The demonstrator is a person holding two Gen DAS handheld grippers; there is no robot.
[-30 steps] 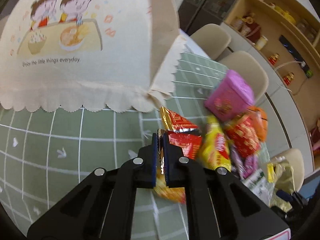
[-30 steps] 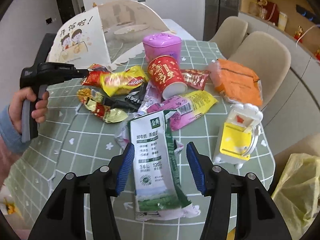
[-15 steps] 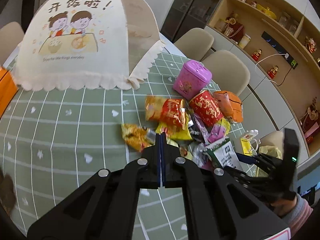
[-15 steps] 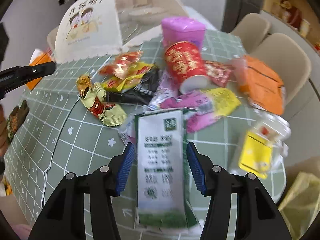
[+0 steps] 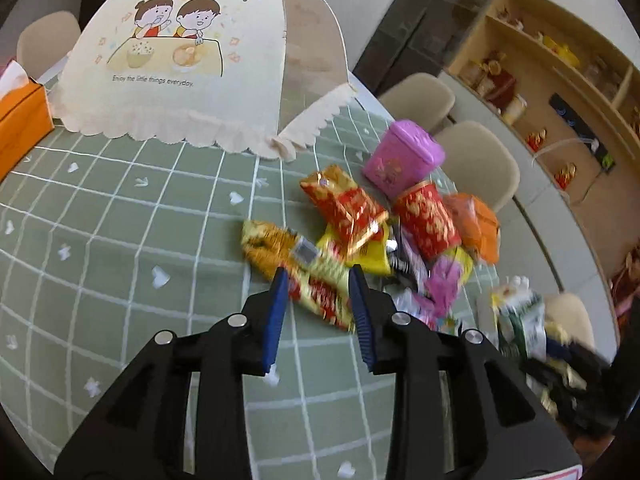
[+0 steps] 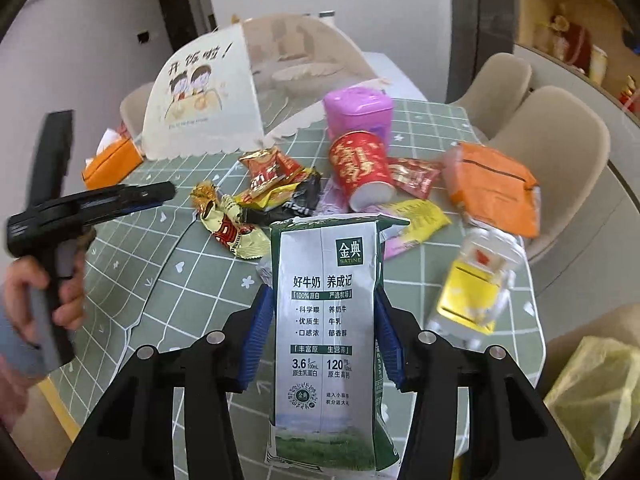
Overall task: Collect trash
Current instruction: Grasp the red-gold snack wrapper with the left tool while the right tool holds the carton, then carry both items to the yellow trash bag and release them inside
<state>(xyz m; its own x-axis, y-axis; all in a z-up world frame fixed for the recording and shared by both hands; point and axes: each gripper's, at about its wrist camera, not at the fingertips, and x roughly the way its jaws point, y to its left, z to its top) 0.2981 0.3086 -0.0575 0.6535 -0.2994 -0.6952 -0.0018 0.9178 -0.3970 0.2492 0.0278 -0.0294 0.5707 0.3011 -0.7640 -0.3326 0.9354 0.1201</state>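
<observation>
A green and white milk carton [image 6: 326,320] stands upright between the blue pads of my right gripper [image 6: 322,296]. Its jaws are closing and the pads press on the carton's sides. Beyond it a pile of snack wrappers lies on the green checked tablecloth [image 6: 192,280]. A crumpled gold and red wrapper [image 5: 272,244] lies at the pile's near edge. My left gripper [image 5: 317,280] hovers above that wrapper with its jaws opening and nothing between them. The right wrist view shows it, held by a hand, left of the wrapper [image 6: 232,232].
A red paper cup [image 6: 360,164], a pink tin [image 6: 358,108], an orange pack [image 6: 492,184] and a yellow and white box [image 6: 476,288] lie among the wrappers. A cream food cover [image 5: 180,60] and an orange tissue box [image 5: 20,120] stand behind. A yellow bag [image 6: 596,400] hangs off the table's right.
The left gripper let go of a red and gold wrapper, drew back from the pile and opened. The right gripper's pads closed in on the milk carton, which now sits higher before the pile.
</observation>
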